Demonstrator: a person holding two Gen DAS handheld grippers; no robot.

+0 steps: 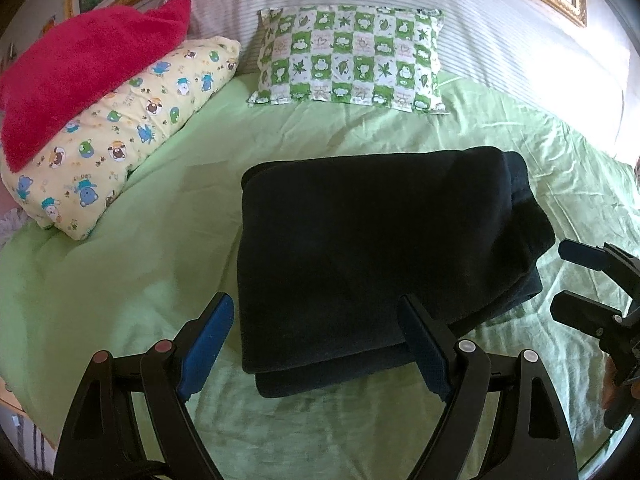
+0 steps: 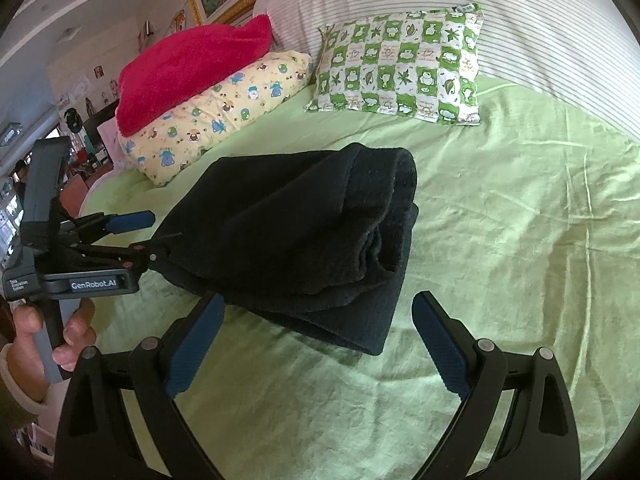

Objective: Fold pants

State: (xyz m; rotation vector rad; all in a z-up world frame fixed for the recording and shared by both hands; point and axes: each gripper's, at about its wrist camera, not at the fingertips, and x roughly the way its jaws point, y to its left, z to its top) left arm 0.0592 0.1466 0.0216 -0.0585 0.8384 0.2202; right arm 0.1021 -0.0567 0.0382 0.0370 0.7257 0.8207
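Note:
The dark navy pants (image 1: 372,248) lie folded in a thick stack on the green bed sheet (image 1: 120,280); they also show in the right wrist view (image 2: 304,236). My left gripper (image 1: 316,320) is open, its jaws straddling the near left corner of the stack. In the right wrist view the left gripper (image 2: 154,236) has one finger hidden behind the stack's edge. My right gripper (image 2: 316,320) is open and empty, just short of the stack's near right corner. It also shows at the right edge of the left wrist view (image 1: 564,280).
A green frog-print pillow (image 1: 352,56) lies at the head of the bed. A yellow cartoon-print pillow (image 1: 120,132) with a red towel (image 1: 80,68) on it lies at the left. A striped white bolster (image 2: 500,12) runs behind them.

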